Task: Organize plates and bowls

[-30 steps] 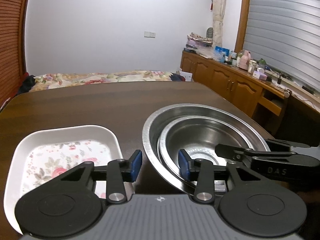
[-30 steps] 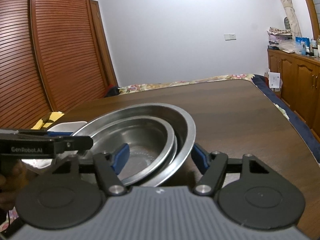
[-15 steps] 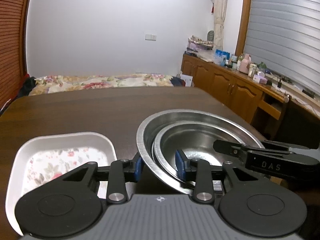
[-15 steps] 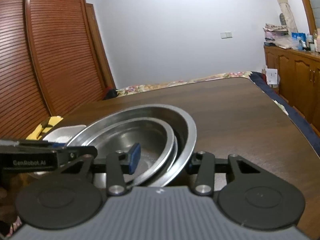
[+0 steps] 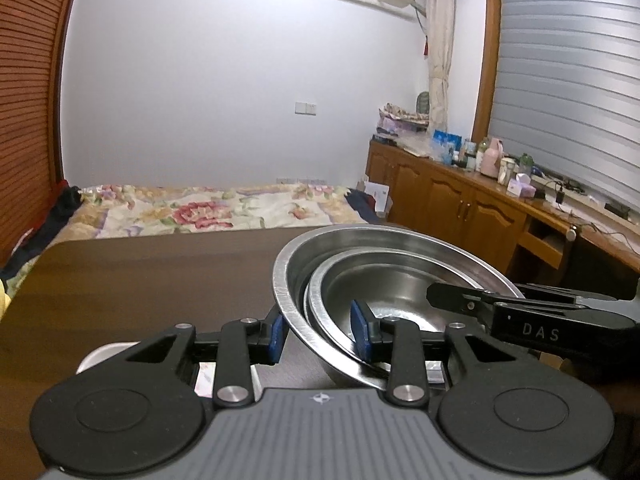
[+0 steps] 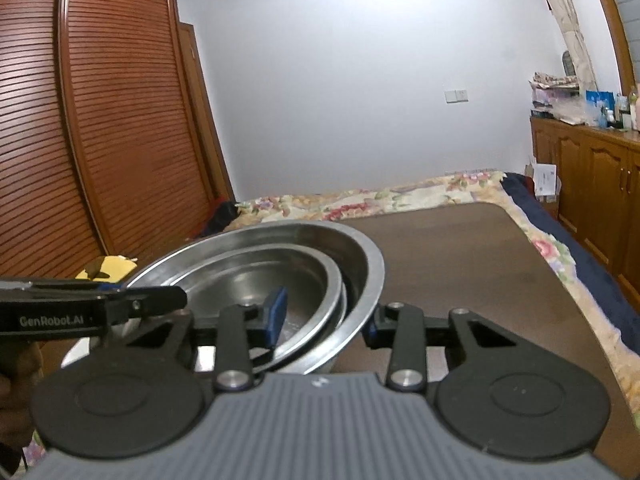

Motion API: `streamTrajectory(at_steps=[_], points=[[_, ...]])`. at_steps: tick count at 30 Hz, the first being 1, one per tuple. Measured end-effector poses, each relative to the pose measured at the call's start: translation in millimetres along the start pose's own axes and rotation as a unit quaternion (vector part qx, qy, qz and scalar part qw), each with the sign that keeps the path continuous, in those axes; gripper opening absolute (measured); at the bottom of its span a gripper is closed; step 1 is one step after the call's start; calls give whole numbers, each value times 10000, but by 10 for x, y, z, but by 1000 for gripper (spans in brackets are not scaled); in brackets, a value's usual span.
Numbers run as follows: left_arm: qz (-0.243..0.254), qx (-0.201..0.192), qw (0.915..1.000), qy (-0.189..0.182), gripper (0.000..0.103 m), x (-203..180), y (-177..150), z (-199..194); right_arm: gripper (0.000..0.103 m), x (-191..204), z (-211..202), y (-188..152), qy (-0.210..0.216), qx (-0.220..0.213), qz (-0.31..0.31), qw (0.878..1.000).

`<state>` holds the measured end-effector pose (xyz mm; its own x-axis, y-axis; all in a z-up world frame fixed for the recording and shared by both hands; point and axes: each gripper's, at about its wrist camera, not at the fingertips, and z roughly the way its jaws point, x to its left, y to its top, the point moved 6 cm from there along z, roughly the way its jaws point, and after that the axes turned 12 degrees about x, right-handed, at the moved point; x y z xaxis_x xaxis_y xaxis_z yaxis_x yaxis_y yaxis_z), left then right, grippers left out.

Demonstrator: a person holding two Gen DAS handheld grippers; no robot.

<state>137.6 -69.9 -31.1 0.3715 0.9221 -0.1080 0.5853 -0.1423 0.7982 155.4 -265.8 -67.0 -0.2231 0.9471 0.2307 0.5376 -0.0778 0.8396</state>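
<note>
Nearest me, my left gripper (image 5: 318, 332) is clamped on the near rims of the stacked steel bowls (image 5: 396, 272). My right gripper (image 6: 326, 320) is closing on the opposite rims, with both bowls between its pads. A second ago the bowls sat on the table (image 5: 140, 280); now they hang above it. The white floral tray (image 5: 104, 350) has slipped almost out of view underneath, so I judge they are being carried off together.

Two nested steel bowls: large outer bowl (image 5: 298, 256) holding smaller inner bowl (image 5: 400, 280), tilted, clear of dark table (image 5: 140, 280); white floral plate (image 5: 96, 354) below.
</note>
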Motion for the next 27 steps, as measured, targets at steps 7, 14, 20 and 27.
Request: streamTrajectory(at_steps=[7,14,20,27], points=[[-48,-98,9999,91,36,99,62,-179,40,93,-15,128,157,-78,-54,9998],[-159,-200,9994,248,36,281,79,-329,40,232,58,178,373,-47,-63,9993],[-292,-224,9987,363,36,466,13,-426,40,430,104,198,512,2,-213,9985],[-410,-202,9979,468,36,645,-54,-505,40,629,178,197,671,114,-357,9970]])
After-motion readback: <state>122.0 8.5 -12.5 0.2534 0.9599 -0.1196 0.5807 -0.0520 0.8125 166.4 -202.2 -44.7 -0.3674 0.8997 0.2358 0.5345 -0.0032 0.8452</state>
